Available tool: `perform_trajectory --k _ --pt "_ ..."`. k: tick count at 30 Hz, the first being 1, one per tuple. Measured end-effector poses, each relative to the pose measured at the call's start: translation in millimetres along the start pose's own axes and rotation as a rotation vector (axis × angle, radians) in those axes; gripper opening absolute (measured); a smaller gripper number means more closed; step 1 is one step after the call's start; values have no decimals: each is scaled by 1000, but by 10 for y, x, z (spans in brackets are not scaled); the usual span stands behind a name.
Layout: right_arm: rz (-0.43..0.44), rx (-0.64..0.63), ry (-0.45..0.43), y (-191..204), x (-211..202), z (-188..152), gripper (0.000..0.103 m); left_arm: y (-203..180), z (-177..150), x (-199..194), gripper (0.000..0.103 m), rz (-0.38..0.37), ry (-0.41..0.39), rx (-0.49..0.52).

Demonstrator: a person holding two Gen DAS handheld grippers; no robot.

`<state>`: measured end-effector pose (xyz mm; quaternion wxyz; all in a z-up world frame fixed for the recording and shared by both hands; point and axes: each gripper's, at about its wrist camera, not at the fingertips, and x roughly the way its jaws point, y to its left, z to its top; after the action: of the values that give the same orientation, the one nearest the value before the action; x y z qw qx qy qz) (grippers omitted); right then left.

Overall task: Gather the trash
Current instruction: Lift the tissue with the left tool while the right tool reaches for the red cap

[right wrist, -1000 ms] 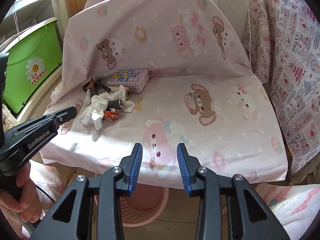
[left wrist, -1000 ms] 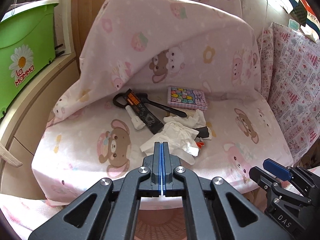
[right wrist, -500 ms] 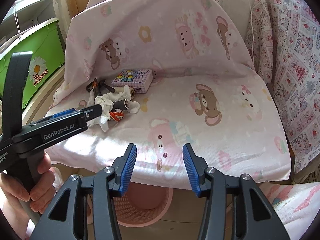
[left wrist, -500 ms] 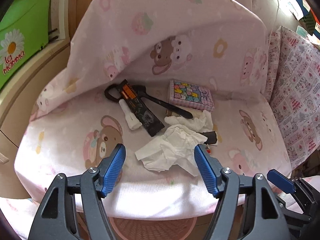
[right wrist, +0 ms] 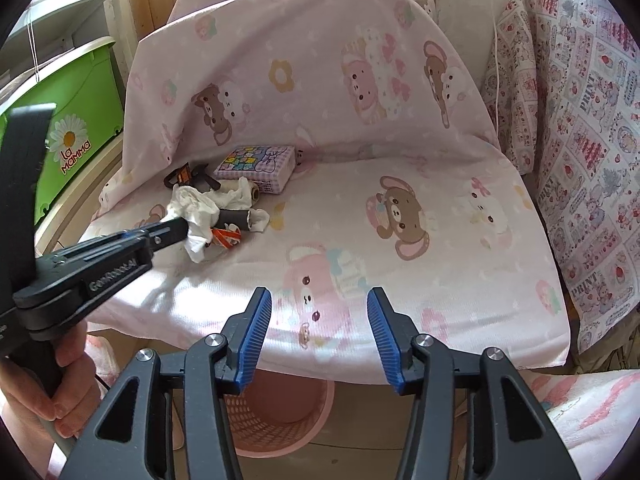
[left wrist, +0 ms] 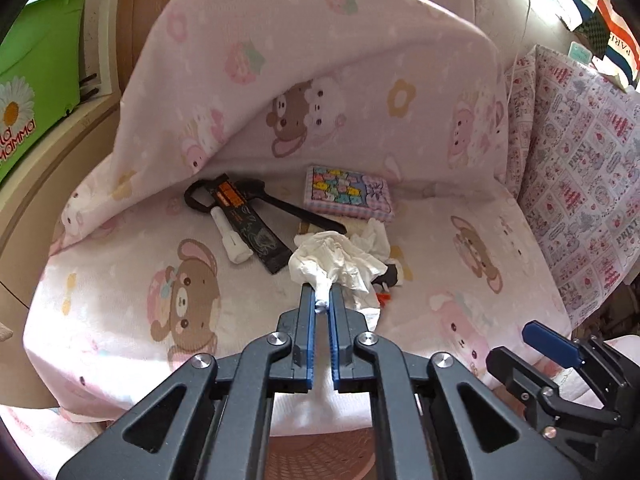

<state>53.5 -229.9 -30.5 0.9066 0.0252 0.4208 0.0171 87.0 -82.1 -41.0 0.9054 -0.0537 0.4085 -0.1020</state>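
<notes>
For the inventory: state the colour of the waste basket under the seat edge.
Pink, with a perforated mesh wall; the basket shows best in the right wrist view.

Readable text in view

"la MaMMa" on the green bin (right wrist: 76, 120); "PRINT" repeats across the patterned cloth (right wrist: 592, 128); the left gripper (right wrist: 182, 230) arm lettering is blurred.

White tissue (left wrist: 332, 258), pink bear-print cover (left wrist: 400, 120), green bin (right wrist: 76, 128), pink basket (right wrist: 280, 420).
</notes>
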Motion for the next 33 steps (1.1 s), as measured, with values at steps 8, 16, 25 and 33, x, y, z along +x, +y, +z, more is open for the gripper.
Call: perform_trajectory --k 8,16,25,33 --pt "8 -4 -9 34 -10 -23 52 199 -15 -571 6 132 -126 1" --pt "121 -50 -31 363 109 86 52 345 -72 -633 6 276 -116 22" --pt "246 -46 -30 558 448 305 50 431 -116 -585 7 262 -70 -9" --pt "181 -83 -56 670 667 316 18 474 -132 -600 7 258 -73 -25"
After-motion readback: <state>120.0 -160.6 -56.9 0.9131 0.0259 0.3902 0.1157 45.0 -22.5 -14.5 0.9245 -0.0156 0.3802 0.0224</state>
